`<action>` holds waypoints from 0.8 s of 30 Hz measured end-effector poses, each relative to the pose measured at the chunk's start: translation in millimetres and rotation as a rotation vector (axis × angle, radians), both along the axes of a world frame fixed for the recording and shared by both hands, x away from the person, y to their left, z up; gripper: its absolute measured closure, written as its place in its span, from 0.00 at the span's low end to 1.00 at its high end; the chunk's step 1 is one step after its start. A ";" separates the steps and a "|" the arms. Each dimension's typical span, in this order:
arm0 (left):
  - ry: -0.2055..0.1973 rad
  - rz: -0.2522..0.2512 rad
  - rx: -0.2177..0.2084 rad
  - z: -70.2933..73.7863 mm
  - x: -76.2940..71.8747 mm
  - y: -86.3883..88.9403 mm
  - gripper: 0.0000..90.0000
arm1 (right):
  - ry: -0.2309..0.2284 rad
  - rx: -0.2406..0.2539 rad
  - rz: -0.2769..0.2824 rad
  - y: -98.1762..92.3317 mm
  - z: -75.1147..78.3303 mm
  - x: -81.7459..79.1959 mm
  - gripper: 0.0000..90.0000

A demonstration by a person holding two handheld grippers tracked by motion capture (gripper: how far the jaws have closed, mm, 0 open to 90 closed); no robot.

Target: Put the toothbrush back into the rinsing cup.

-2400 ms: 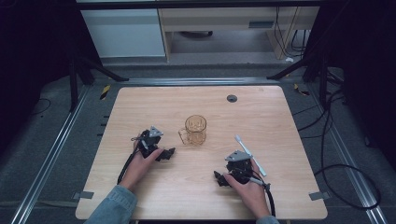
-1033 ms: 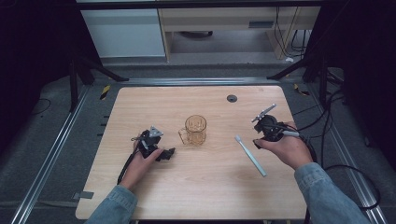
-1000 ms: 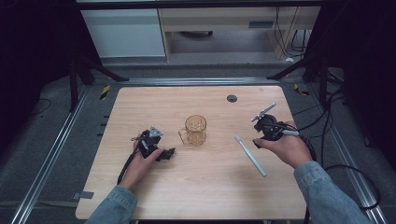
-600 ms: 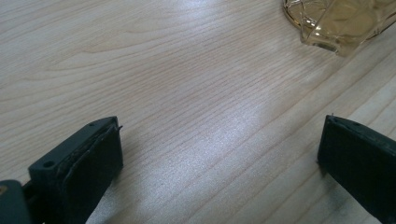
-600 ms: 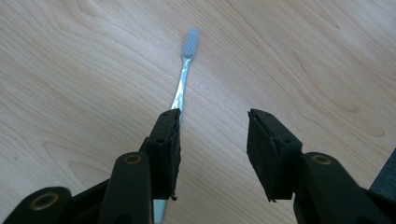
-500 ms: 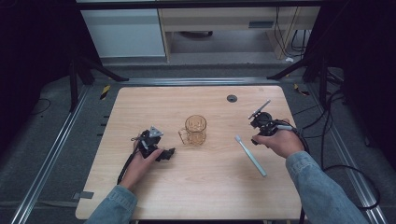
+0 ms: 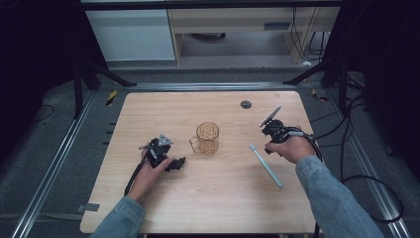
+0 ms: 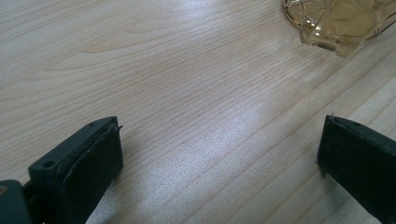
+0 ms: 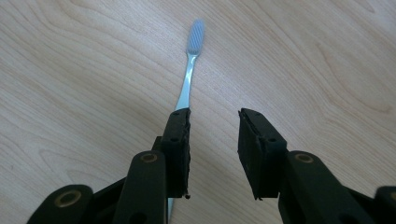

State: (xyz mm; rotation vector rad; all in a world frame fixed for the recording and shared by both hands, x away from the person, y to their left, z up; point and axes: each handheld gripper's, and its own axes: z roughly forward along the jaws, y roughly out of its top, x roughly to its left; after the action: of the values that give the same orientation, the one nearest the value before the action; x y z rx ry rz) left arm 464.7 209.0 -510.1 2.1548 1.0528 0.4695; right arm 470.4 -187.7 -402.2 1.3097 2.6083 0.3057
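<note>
Here the right tool hangs over the toothbrush on the desk.
Its jaws have just been closing, apart, nothing between; the handle runs under one. The left tool rests wide apart near the mug.

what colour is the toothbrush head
Pale blue-grey bristles on the toothbrush, with a translucent light handle; clearest in the right gripper view.
</note>
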 end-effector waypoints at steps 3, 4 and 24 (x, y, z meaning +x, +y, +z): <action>0.000 0.000 0.000 0.0 0.0 0.0 0.00 | 0.006 -0.006 0.012 1.0 -3.3 3.0 0.74; 0.000 0.000 0.000 0.0 0.0 0.0 0.00 | 0.014 -0.009 0.004 2.1 -4.3 3.5 0.74; 0.000 0.000 0.000 0.0 0.0 0.0 0.00 | 0.101 -0.042 0.054 16.9 -32.7 11.3 0.78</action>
State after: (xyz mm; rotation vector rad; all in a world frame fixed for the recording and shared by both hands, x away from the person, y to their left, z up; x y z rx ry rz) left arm 464.8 209.0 -510.0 2.1548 1.0530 0.4690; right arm 481.7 -170.8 -434.9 1.2741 2.7218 0.1966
